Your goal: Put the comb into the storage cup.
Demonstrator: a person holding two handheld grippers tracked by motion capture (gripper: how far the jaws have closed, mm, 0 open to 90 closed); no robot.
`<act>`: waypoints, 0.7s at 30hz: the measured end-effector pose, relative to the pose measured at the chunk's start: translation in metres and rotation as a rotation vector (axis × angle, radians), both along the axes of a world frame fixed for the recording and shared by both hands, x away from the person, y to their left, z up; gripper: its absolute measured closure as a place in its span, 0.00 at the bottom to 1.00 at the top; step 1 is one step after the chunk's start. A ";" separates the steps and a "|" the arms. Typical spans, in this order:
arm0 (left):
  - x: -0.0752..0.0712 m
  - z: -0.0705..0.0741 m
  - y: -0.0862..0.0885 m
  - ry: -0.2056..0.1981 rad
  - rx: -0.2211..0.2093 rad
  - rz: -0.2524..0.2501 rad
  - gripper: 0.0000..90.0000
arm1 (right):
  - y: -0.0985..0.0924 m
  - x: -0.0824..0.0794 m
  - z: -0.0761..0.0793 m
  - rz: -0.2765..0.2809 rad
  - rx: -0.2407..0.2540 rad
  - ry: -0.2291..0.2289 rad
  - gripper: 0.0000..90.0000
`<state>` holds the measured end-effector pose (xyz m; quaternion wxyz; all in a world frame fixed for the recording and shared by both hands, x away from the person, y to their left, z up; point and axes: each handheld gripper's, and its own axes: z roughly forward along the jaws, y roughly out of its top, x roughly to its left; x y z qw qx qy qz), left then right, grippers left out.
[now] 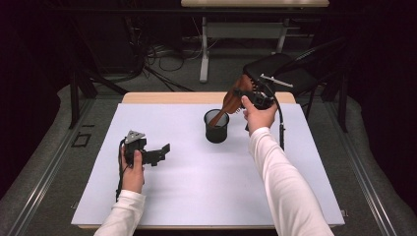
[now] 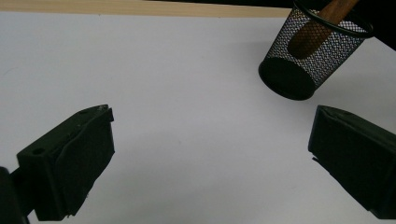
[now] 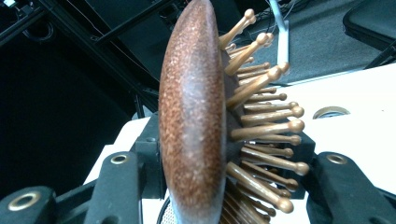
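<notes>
step: put brown wooden hairbrush (image 1: 235, 100) in black mesh cup (image 1: 217, 127) | right gripper (image 1: 255, 98) squeezes brush head | left gripper (image 2: 210, 154) wide open, empty | tip: lower slowly, handle straight down

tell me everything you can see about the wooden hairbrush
The hairbrush is dark reddish-brown wood with an oval, speckled, rounded back and rows of lighter wooden pins tipped with small balls. It stands tilted, head up, its handle down inside the black mesh cup on the white table. The right gripper is shut on its head, one jaw on the back and one on the pin side.
</notes>
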<state>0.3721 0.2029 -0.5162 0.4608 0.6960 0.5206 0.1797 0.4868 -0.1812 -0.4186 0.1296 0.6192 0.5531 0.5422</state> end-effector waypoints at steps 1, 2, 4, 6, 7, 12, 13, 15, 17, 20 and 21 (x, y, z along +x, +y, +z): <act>0.000 0.000 0.000 0.000 0.001 -0.001 0.00 | 0.000 0.000 -0.001 0.001 -0.004 -0.001 0.52; 0.000 0.000 0.000 0.001 0.000 0.001 0.00 | 0.000 0.000 -0.002 0.001 -0.005 0.003 0.52; 0.000 0.000 0.000 0.001 -0.002 0.000 0.00 | 0.000 0.000 -0.003 0.000 -0.009 0.004 0.52; 0.000 0.000 0.000 0.001 0.000 0.000 0.00 | 0.000 0.000 -0.005 -0.002 -0.009 0.005 0.52; 0.000 0.000 0.000 0.002 0.001 0.000 0.00 | 0.000 0.000 -0.006 -0.001 -0.008 0.005 0.52; 0.000 -0.001 0.000 0.001 0.000 0.001 0.00 | 0.000 0.001 -0.011 0.000 -0.008 0.009 0.52; 0.000 -0.001 0.000 0.002 -0.001 0.000 0.00 | 0.001 0.000 -0.012 0.000 -0.007 0.012 0.52; 0.000 -0.001 0.000 0.002 -0.002 0.001 0.00 | 0.001 0.000 -0.013 -0.001 -0.007 0.013 0.52; 0.000 -0.001 0.000 0.002 -0.001 0.000 0.00 | 0.001 0.000 -0.015 0.000 -0.010 0.018 0.52; 0.000 -0.001 0.000 0.002 0.000 0.001 0.00 | 0.002 0.000 -0.017 0.001 -0.013 0.018 0.52; 0.000 -0.001 0.000 0.002 0.000 0.001 0.00 | 0.002 0.000 -0.017 0.002 -0.013 0.019 0.52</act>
